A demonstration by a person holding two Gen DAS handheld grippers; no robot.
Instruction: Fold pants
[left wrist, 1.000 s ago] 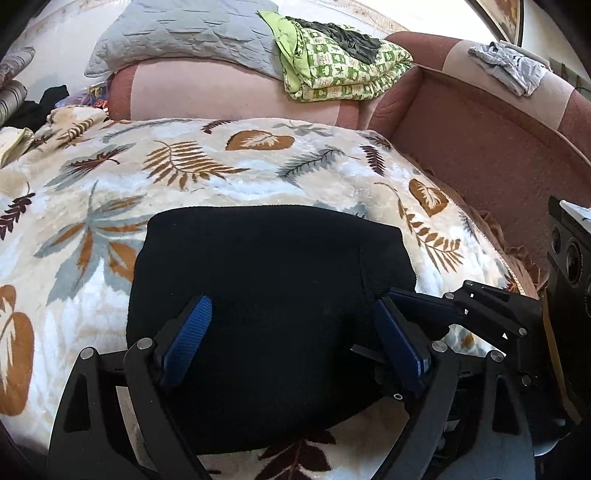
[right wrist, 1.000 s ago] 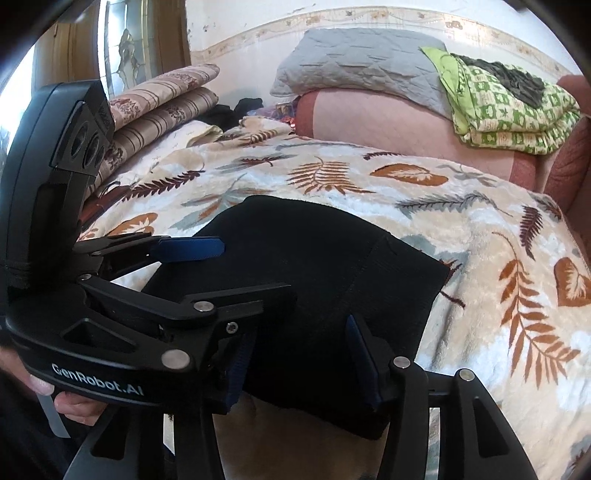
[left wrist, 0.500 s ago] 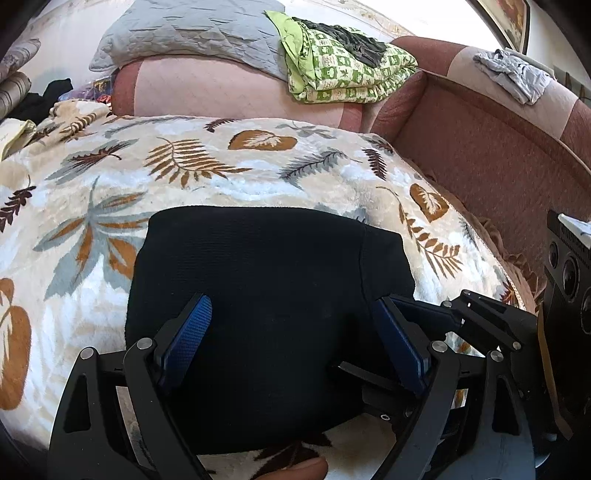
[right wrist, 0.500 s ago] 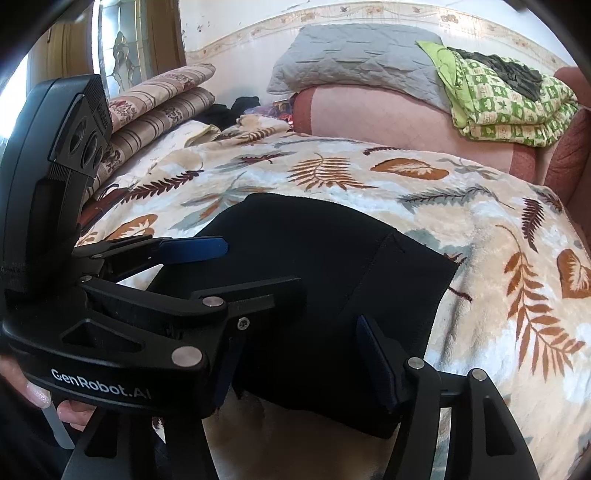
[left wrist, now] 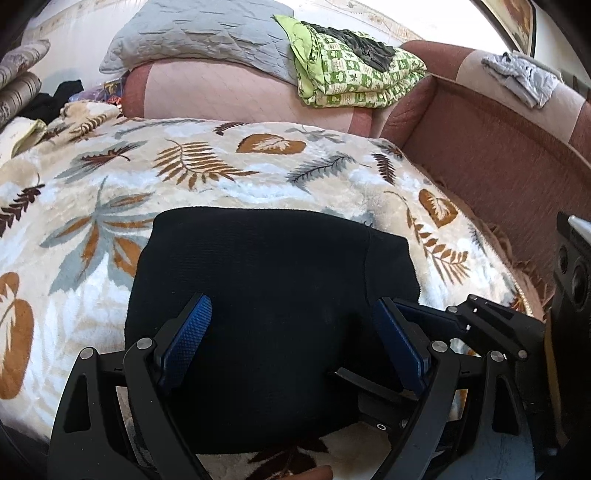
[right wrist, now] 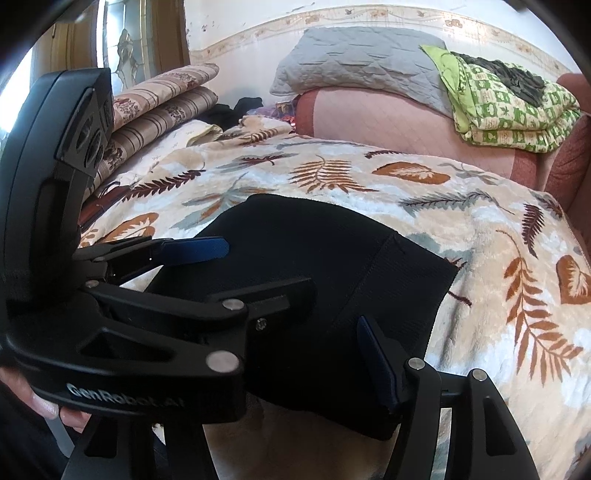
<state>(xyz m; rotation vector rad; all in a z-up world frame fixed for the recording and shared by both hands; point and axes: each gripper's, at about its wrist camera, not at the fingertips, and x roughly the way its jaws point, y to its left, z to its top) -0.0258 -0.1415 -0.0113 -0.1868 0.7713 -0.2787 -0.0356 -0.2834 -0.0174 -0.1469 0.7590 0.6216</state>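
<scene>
The black pants (left wrist: pixel 273 295) lie folded into a compact rectangle on a leaf-patterned blanket (left wrist: pixel 192 170). My left gripper (left wrist: pixel 291 332) hangs open over their near half, its blue pads (left wrist: pixel 188 332) wide apart and clear of the cloth. In the right wrist view the pants (right wrist: pixel 332 266) show a seam near their right edge. My right gripper (right wrist: pixel 306 365) stands open at the near right corner. One of its fingers (right wrist: pixel 376 362) rests over the cloth edge; the other is hidden behind the left gripper's body (right wrist: pixel 147 332).
A pink sofa back (left wrist: pixel 229 96) carries a grey quilted pillow (left wrist: pixel 207 33) and a green patterned blanket (left wrist: pixel 354 77). A grey cloth (left wrist: pixel 524 77) lies on the sofa's right arm. Striped cushions (right wrist: pixel 159 103) are stacked at the left. A hand (right wrist: pixel 44 406) grips the left gripper.
The right gripper's jaws have spread wider over the pants' near corner. Both grippers otherwise stay in place, and the pants have not moved.
</scene>
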